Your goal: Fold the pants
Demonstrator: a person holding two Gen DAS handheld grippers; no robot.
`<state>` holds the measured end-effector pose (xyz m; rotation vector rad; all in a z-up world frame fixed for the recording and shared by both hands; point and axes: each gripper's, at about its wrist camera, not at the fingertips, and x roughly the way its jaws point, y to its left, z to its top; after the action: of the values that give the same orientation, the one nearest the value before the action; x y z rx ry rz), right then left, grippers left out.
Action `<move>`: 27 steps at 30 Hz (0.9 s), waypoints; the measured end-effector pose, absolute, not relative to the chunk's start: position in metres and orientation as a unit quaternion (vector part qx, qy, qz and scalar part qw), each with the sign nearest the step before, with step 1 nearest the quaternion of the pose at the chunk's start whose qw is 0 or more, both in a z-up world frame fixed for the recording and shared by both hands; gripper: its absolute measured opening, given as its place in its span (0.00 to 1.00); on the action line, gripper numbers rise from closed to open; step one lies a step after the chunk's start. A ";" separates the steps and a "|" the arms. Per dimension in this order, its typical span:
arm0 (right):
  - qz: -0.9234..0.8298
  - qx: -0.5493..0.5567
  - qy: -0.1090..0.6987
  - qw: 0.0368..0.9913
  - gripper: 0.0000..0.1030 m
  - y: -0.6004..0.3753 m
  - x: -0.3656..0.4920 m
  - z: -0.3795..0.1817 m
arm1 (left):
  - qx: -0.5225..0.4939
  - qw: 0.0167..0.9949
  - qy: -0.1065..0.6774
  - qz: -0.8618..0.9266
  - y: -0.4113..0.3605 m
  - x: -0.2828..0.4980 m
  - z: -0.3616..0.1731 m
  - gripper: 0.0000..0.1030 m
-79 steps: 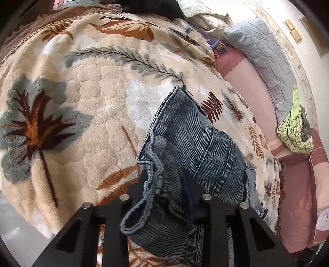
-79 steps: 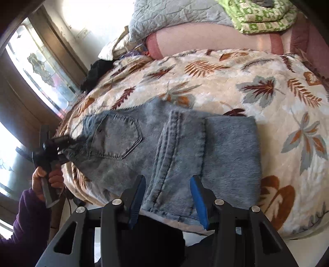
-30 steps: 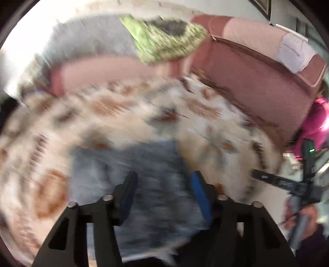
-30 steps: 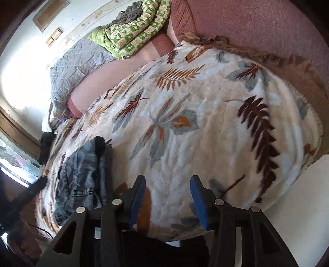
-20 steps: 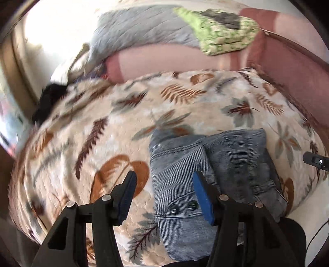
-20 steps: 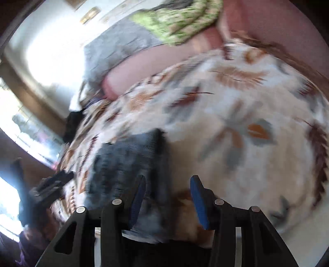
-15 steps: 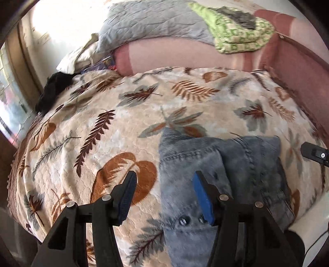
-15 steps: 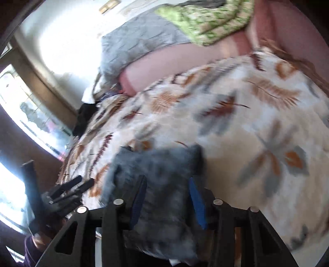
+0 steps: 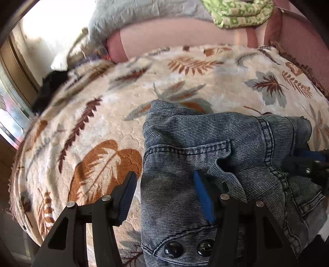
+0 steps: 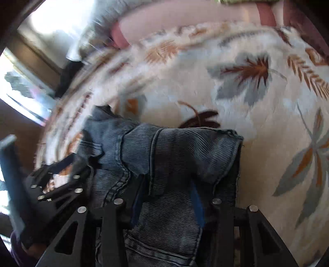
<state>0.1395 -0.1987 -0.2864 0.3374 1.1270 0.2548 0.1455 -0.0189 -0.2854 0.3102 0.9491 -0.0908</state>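
Note:
The blue denim pants lie in a folded bundle on the leaf-patterned blanket, close to its near edge. My left gripper hangs open just over the bundle's left edge. One of its fingers is above the blanket and the other above the denim, near two dark buttons. My right gripper is low over the pants on their right side. A denim fold fills the space between its fingers, and the jaws stand as wide as when empty. The right gripper also shows at the edge of the left wrist view.
A pink sofa back runs behind the blanket, with a grey quilted pillow and a folded green cloth on it. A black garment lies at the far left by a bright window. The blanket's edge drops off just below the pants.
The pants, spread flat earlier, now lie in a compact fold. Both grippers swung round and sank towards it. The right gripper moved from bare blanket onto the denim.

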 end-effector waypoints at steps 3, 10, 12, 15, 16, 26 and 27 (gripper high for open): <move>0.126 0.172 0.535 0.818 0.44 -0.203 0.126 -0.287 | 0.142 0.879 0.453 -0.041 -0.016 0.137 -0.288 0.57; 0.110 0.120 0.534 0.830 0.43 -0.194 0.099 -0.284 | 0.145 0.878 0.455 -0.042 -0.013 0.122 -0.281 0.57; 0.097 0.112 0.536 0.831 0.43 -0.195 0.093 -0.278 | 0.140 0.875 0.461 -0.049 -0.011 0.116 -0.272 0.57; 0.101 0.113 0.528 0.836 0.43 -0.197 0.075 -0.261 | 0.138 0.884 0.444 -0.054 -0.002 0.096 -0.251 0.57; 0.109 0.120 0.521 0.838 0.43 -0.199 0.070 -0.256 | 0.140 0.886 0.438 -0.057 0.000 0.088 -0.246 0.57; 0.117 0.105 0.559 0.814 0.44 -0.178 0.061 -0.286 | 0.162 0.851 0.493 -0.085 -0.001 0.067 -0.278 0.58; 0.117 0.101 0.560 0.814 0.44 -0.178 0.060 -0.283 | 0.161 0.851 0.492 -0.085 0.000 0.067 -0.273 0.58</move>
<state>0.0602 -0.1778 -0.2829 0.2155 1.1962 0.2496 0.0669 -0.0002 -0.2726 0.3384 1.0355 -0.1798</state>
